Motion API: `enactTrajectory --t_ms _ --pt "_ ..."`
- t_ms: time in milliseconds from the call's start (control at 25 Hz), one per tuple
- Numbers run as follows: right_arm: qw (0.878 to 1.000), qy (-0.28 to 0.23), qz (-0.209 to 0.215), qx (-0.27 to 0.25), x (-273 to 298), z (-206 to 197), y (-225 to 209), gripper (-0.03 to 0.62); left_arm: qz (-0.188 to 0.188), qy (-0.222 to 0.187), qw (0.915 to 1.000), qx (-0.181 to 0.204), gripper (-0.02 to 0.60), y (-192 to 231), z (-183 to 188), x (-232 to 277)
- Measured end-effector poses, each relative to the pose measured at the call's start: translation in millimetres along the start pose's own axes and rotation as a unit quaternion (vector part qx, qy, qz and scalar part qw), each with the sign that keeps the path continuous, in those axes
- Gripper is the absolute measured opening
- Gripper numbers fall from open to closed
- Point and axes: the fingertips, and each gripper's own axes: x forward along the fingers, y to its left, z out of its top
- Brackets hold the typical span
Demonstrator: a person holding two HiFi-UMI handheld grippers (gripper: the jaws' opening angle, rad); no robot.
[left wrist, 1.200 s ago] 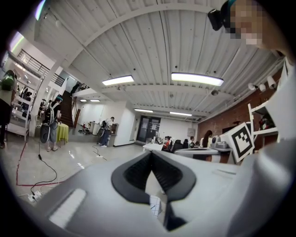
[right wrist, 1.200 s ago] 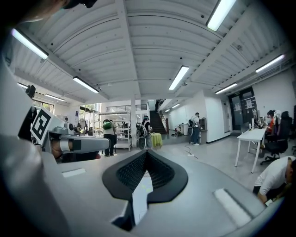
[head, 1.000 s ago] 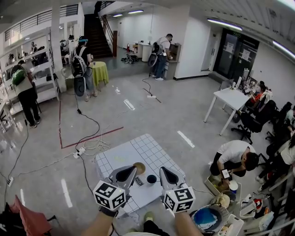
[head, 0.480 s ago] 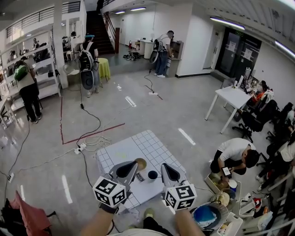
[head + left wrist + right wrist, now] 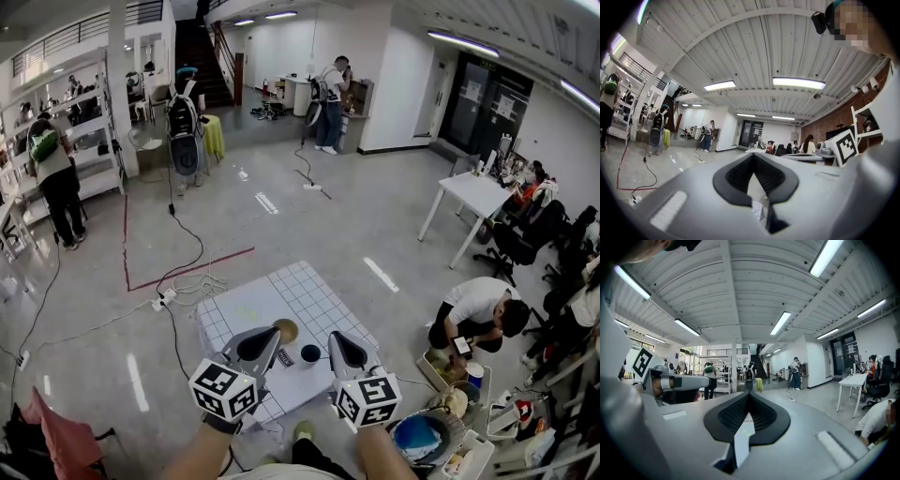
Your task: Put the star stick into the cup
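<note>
A dark cup [image 5: 309,353] stands upright near the front of a small white gridded table [image 5: 242,317]. Beside it lie a small dark item [image 5: 285,357] and a tan round object [image 5: 284,331]. From here I cannot pick out a star stick for sure. My left gripper [image 5: 265,341] hovers over the table left of the cup, and my right gripper [image 5: 335,342] is just right of it. In the left gripper view the jaws of the left gripper [image 5: 753,155] meet at their tips. The right gripper [image 5: 748,394] looks the same, with only pale table showing behind its jaws.
A person [image 5: 476,314] crouches on the floor right of the table, by bins and a blue bowl [image 5: 424,444]. Cables [image 5: 178,298] trail on the floor to the left. A red cloth [image 5: 56,441] lies at the lower left. A white desk [image 5: 473,200] stands farther right.
Both grippers stay almost where they were over the table's front. The head view has shifted slightly, and people in the background have walked a little.
</note>
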Motion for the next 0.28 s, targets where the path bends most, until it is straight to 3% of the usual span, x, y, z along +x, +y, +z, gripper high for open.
enactTrajectory --t_ms 280 --pt "1.000 0.000 -0.002 0.001 -0.4 -8.3 -7.9 0.012 -0.001 0.001 1.0000 0.001 0.006 -1.8 -9.1 6.9"
